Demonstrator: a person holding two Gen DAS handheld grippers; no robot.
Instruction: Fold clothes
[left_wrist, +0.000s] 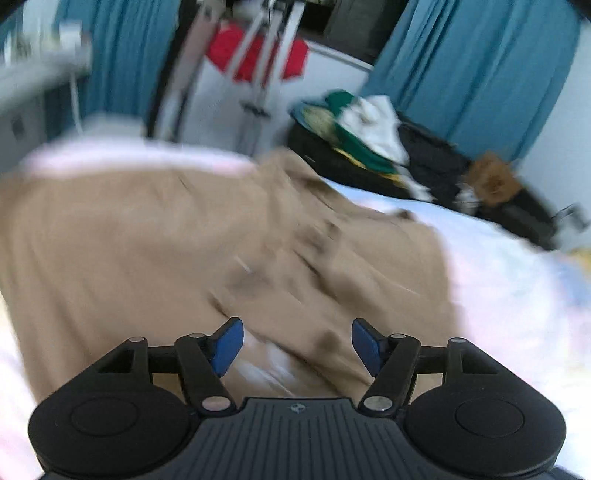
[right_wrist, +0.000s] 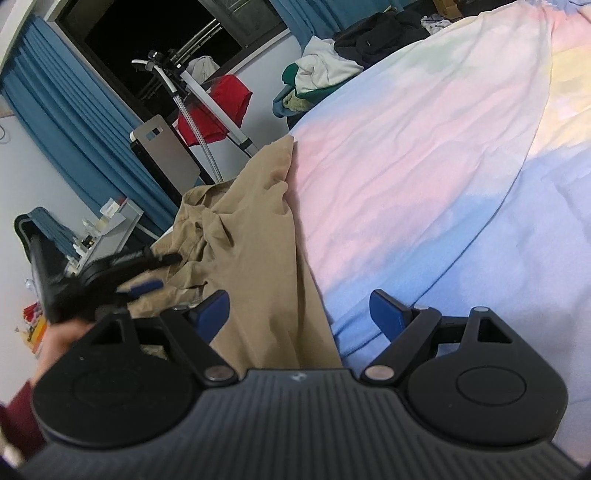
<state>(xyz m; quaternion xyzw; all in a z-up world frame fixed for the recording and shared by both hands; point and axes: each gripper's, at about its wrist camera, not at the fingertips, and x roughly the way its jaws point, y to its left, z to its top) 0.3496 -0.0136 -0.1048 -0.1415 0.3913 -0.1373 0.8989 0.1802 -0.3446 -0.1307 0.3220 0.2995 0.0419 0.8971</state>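
Left wrist view, blurred, no legible writing: left gripper (left_wrist: 297, 341) w/ jaws wide apart, nothing held, over tan garment (left_wrist: 166, 240) on pastel bedsheet (left_wrist: 517, 295); blue curtains (left_wrist: 480, 66) behind.

Right wrist view: right gripper (right_wrist: 299, 314) jaws wide, empty, at garment's edge on sheet; clothes pile (right_wrist: 321, 74) beyond garment.

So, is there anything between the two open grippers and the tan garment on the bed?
Nothing visible. The tan garment lies directly ahead of the left gripper, and beneath the right gripper.
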